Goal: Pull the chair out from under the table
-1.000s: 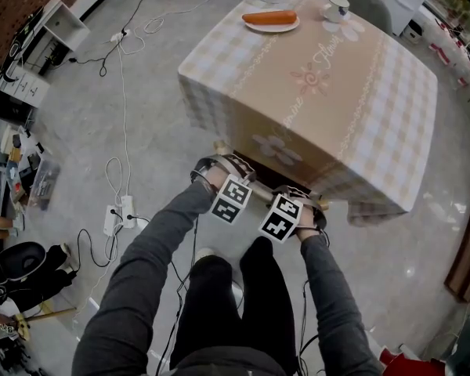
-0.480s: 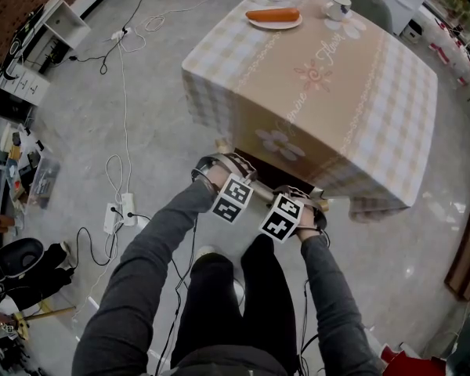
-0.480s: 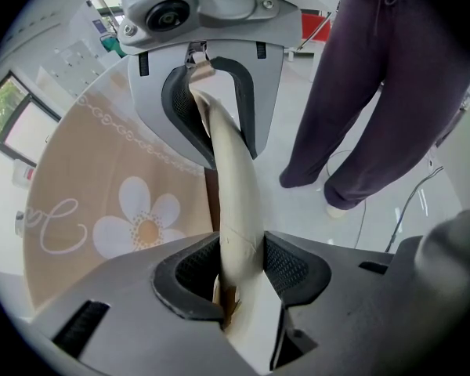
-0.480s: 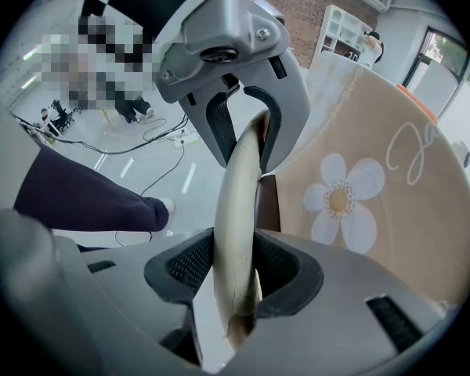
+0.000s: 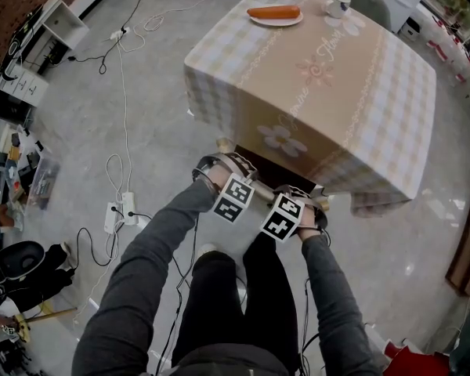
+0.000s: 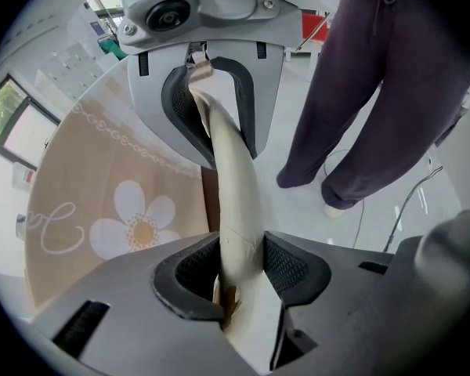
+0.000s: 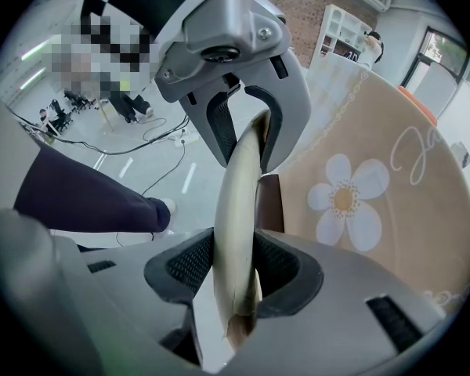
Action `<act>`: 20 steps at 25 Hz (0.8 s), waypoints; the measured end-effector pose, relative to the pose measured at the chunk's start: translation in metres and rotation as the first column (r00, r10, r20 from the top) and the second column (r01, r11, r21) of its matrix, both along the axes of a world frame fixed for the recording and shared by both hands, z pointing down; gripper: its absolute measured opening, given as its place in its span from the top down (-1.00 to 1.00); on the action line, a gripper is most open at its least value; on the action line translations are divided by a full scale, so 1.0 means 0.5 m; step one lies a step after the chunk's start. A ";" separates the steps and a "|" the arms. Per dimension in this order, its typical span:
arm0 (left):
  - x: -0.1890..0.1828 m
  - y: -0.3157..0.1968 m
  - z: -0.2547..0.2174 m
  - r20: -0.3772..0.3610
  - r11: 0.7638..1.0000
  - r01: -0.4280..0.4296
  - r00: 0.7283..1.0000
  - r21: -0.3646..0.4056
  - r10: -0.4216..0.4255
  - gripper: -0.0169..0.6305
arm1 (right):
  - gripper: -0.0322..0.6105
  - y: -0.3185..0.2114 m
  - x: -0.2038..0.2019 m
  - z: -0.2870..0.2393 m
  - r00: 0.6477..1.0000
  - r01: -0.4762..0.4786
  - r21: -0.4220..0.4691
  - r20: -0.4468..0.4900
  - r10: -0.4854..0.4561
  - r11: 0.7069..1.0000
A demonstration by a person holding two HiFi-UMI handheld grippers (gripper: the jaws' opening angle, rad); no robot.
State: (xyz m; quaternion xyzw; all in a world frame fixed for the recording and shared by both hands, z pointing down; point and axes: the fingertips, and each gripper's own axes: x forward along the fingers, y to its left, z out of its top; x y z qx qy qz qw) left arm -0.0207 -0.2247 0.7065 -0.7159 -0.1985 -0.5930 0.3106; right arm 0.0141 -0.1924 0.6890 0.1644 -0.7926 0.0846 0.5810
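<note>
My left claw [image 6: 239,271] is clamped on the chair's pale top rail [image 6: 233,186], its ribbed pads [image 6: 194,271] pressing the wood from both sides. My right claw [image 7: 235,276] grips the same rail just beside it, so I judge a pull would come evenly and the chair [image 5: 224,145] would not swing. Both claws point steeply down, which lets the jaws straddle the rail from above. Just beyond them hangs the checked cloth [image 5: 298,135] with its daisy, draped over the surface [image 5: 352,45]. The chair sits tucked beneath it, only the rail and a strip of dark back showing at the near edge. My legs [image 5: 235,288] stand right behind the claws, so I reckon I must step back to draw it out. Far across the surface, well apart from the claws, are a carrot [image 5: 273,12] on a plate [image 5: 276,22] and a cup [image 5: 338,4].
</note>
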 end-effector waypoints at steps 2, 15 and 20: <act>-0.003 0.005 -0.001 0.003 1.000 -0.002 1.000 -0.002 0.002 0.45 | 0.42 0.005 -0.004 -0.001 1.000 0.000 -0.001 0.001 0.000 1.000; -0.029 0.047 -0.001 0.008 1.000 -0.013 1.000 -0.004 0.013 0.45 | 0.42 0.049 -0.029 -0.001 1.000 -0.012 -0.003 -0.005 0.012 1.000; -0.040 0.067 -0.002 0.010 1.000 -0.017 1.000 -0.008 0.017 0.45 | 0.42 0.068 -0.039 -0.002 1.000 -0.015 -0.009 -0.009 0.015 1.000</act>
